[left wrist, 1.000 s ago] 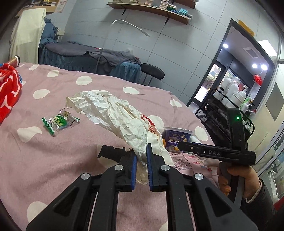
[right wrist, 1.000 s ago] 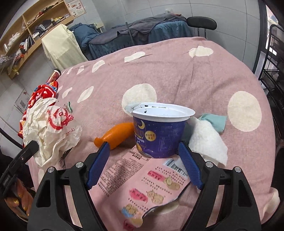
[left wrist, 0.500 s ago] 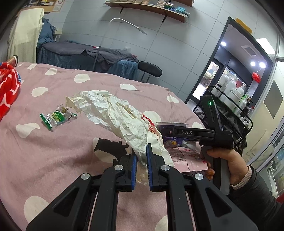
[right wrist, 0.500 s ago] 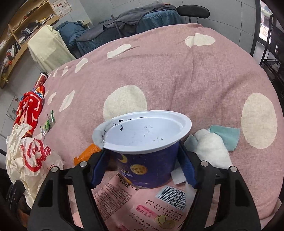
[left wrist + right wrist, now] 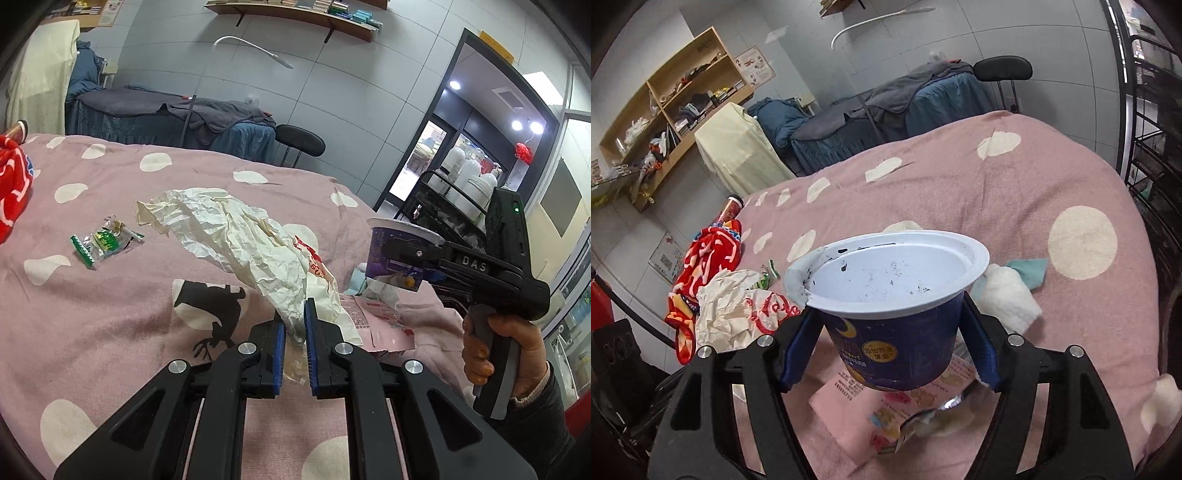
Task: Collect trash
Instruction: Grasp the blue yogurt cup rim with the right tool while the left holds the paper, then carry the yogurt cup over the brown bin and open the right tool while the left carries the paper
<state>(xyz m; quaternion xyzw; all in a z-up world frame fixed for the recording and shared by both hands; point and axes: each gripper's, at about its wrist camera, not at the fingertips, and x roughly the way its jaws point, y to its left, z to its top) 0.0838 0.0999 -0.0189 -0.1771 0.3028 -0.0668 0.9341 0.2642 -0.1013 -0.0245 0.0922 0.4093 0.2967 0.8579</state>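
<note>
Cup (image 5: 897, 325) lifted off wrapper (image 5: 871, 406) — upright, mouth up — in right gripper (image 5: 890, 347).

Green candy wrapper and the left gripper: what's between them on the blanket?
Left wrist view: only pink blanket with its black deer print lies between green wrapper and left gripper.

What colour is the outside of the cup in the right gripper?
Dark blue with a white rim; the cup shows best in the right wrist view.
</note>
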